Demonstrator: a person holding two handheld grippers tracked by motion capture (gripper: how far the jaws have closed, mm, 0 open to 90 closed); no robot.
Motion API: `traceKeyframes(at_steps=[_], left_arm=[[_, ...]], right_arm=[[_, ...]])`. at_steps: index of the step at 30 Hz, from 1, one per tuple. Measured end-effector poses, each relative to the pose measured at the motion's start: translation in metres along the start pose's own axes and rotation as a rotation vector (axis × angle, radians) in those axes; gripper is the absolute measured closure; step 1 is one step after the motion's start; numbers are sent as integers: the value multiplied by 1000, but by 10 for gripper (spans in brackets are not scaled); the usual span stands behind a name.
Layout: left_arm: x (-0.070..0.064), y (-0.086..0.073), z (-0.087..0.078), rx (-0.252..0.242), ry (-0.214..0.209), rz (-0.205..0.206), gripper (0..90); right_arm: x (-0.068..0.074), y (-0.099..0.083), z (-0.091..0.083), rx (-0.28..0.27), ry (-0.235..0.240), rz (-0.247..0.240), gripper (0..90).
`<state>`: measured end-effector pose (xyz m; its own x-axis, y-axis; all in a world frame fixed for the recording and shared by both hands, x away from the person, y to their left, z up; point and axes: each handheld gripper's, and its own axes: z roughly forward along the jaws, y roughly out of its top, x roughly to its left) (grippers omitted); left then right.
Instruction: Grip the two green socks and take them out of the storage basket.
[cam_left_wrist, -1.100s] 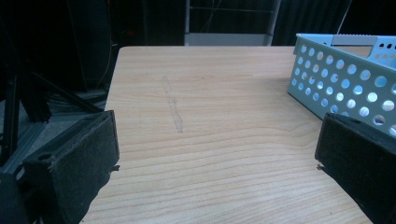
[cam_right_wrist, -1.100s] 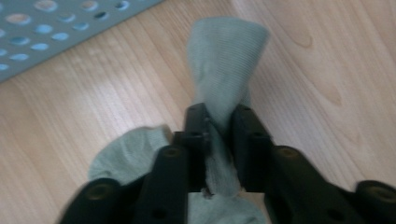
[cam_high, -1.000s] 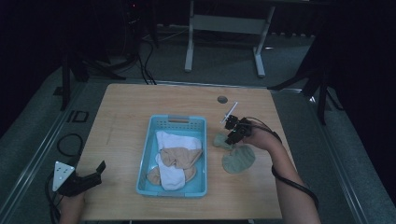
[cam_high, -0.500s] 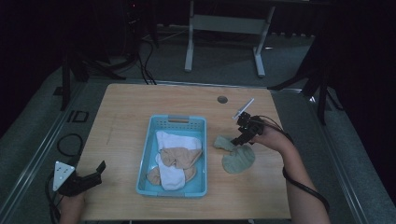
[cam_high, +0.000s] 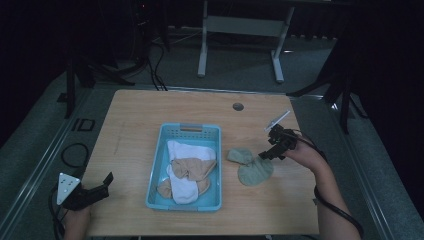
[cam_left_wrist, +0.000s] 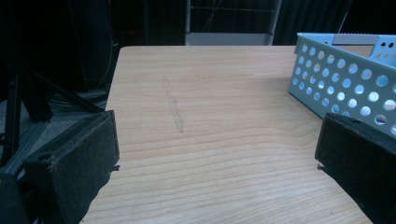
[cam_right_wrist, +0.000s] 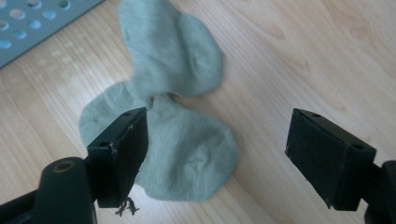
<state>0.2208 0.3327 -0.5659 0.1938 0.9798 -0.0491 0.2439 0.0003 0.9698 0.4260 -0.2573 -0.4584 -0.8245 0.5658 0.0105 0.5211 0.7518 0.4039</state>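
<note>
Right gripper view: the right gripper hangs over grey-green socks on the desk, fingers spread wide and empty. The socks lie under its left finger, beside the blue basket. The left gripper, also open, sits far off.

Pale wood-grained bench. Light blue basket, its walls dotted with round holes, holds white socks and tan socks. Grey-green socks lie at frame centre-right. Both grippers' fingers are black.
</note>
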Motion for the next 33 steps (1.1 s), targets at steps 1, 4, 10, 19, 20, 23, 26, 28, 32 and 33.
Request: traceKeyframes(at_steps=[1, 4, 10, 19, 20, 23, 26, 28, 32, 33], left_arm=[[0, 0, 0, 0, 0, 0, 0], [0, 0, 0, 0, 0, 0, 0], [0, 0, 0, 1, 2, 2, 0], [0, 0, 0, 2, 2, 3, 0], [0, 0, 0, 2, 2, 2, 0], [0, 0, 0, 2, 2, 3, 0], [0, 0, 0, 2, 3, 3, 0], [0, 0, 0, 2, 3, 3, 0], [0, 0, 0, 2, 4, 5, 0], [0, 0, 0, 2, 3, 5, 0]], right_arm=[[0, -4, 0, -2, -4, 3, 209], [-1, -12, -1, -8, -2, 10, 210], [-5, -26, -3, -17, -9, 30, 213], [-10, -51, -8, -61, -12, 71, 218], [-10, -53, -8, -64, -14, 74, 218], [-12, -64, -7, -70, -14, 94, 219], [-13, -72, -8, -80, -19, 106, 218], [-14, -79, -8, -95, -23, 121, 218], [-16, -95, -10, -128, -32, 151, 218], [-16, -100, -10, -140, -32, 165, 218]])
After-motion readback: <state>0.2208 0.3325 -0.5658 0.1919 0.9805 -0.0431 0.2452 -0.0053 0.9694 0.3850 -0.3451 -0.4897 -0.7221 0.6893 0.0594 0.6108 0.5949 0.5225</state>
